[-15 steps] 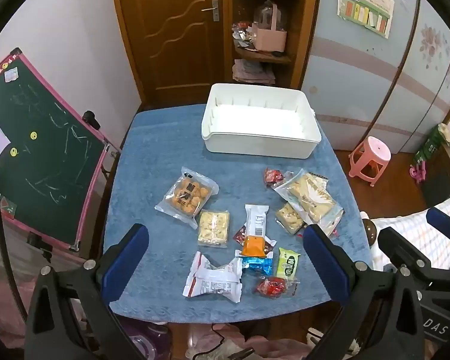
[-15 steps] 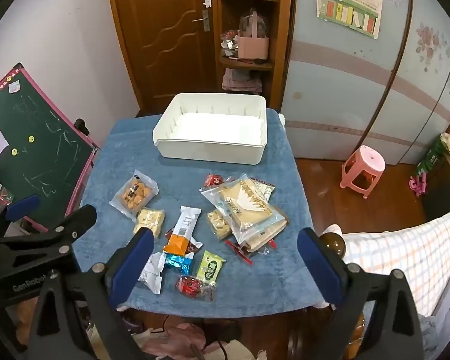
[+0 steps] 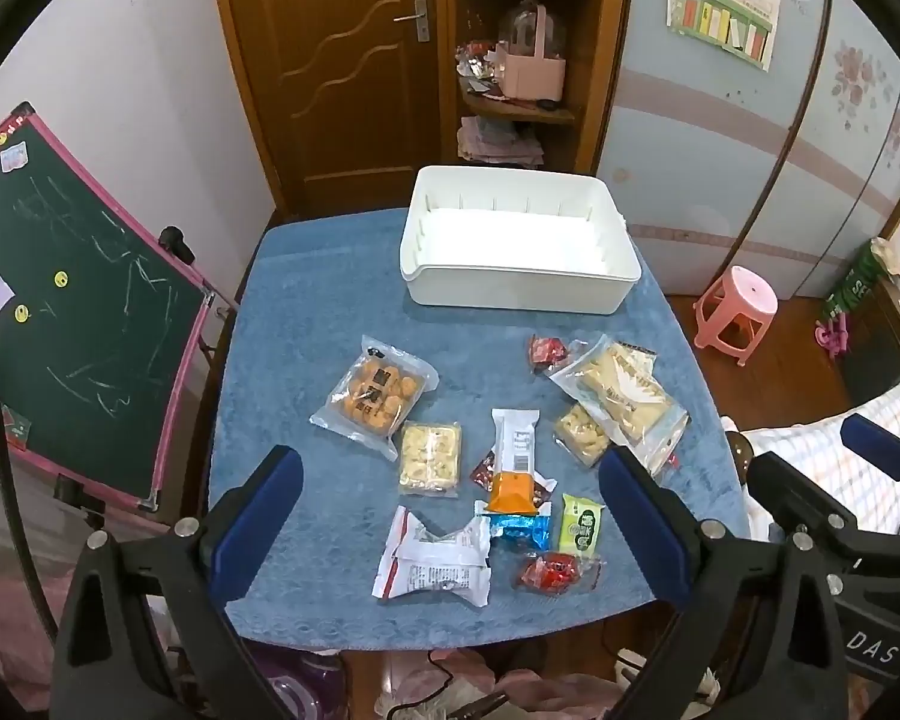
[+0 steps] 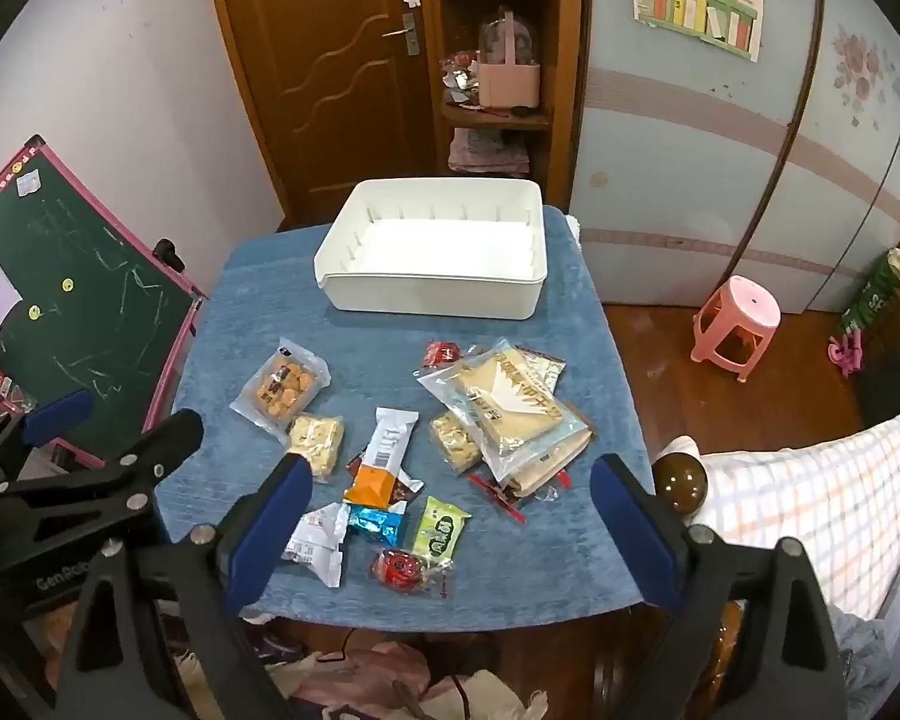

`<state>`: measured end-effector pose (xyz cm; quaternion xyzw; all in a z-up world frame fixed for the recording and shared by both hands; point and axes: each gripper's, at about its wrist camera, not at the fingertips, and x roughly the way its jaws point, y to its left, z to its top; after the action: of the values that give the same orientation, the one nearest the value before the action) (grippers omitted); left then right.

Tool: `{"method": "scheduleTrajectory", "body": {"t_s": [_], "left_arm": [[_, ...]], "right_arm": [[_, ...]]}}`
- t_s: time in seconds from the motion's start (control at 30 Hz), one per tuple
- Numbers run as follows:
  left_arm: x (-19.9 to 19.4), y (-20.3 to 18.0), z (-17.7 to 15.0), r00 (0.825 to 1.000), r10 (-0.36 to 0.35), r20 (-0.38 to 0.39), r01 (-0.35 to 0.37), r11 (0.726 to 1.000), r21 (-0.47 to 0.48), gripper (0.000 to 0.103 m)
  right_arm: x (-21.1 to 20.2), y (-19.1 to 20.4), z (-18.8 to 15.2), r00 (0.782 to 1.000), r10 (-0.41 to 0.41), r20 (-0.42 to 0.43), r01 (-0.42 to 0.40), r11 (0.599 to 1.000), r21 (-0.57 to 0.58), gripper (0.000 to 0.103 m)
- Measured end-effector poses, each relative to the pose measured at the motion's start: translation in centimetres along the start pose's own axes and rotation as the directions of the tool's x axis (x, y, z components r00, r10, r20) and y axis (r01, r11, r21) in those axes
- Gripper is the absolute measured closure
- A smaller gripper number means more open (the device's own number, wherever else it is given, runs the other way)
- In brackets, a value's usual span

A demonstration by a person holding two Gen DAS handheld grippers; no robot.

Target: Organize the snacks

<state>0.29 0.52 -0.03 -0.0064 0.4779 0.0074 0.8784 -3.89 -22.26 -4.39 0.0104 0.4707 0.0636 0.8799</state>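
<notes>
Start step, nothing packed: bin empty at table's far edge; snacks loose near front edge. Left gripper, right gripper hover, jaws spread wide, grasping nothing. Next: descend, pinch one packet.

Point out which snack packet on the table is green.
The small green packet near the table's front edge, right of the shiny blue packet and above a red candy. No other wrapper there is green.
</notes>
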Motion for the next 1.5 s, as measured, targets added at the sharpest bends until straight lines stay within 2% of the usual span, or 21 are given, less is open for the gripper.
{"method": "scheduleTrajectory", "body": {"t_s": [0.2, 0.27, 0.33, 0.93, 1.5], "left_arm": [[0.0, 0.1, -0.2, 1.000, -0.002, -0.003, 0.002, 1.000, 0.013, 0.005], [0.1, 0.0, -0.1, 1.000, -0.005, -0.003, 0.005, 1.000, 0.017, 0.005], [0.2, 0.0, -0.2, 1.000, -0.006, -0.001, 0.006, 1.000, 0.023, 0.005], [0.5, -0.2, 0.5, 1.000, -0.021, 0.004, 0.020, 0.999, 0.027, 0.005], [0.8, -0.1, 0.3, 0.999, -0.036, 0.000, 0.036, 0.999, 0.022, 0.005]], "right_arm": [[0.0, 1.0, 0.0, 1.000, 0.003, 0.011, -0.003, 1.000, -0.005, 0.021], [-0.1, 1.2, -0.1, 1.000, -0.001, 0.017, 0.001, 1.000, -0.007, 0.032], [-0.2, 1.4, 0.0, 1.000, -0.003, 0.022, 0.003, 1.000, -0.011, 0.035], [0.0, 1.0, 0.5, 1.000, 0.018, 0.025, -0.018, 1.000, 0.025, 0.035], [0.0, 1.1, 0.3, 1.000, 0.007, 0.018, -0.007, 1.000, -0.003, 0.035]]}}
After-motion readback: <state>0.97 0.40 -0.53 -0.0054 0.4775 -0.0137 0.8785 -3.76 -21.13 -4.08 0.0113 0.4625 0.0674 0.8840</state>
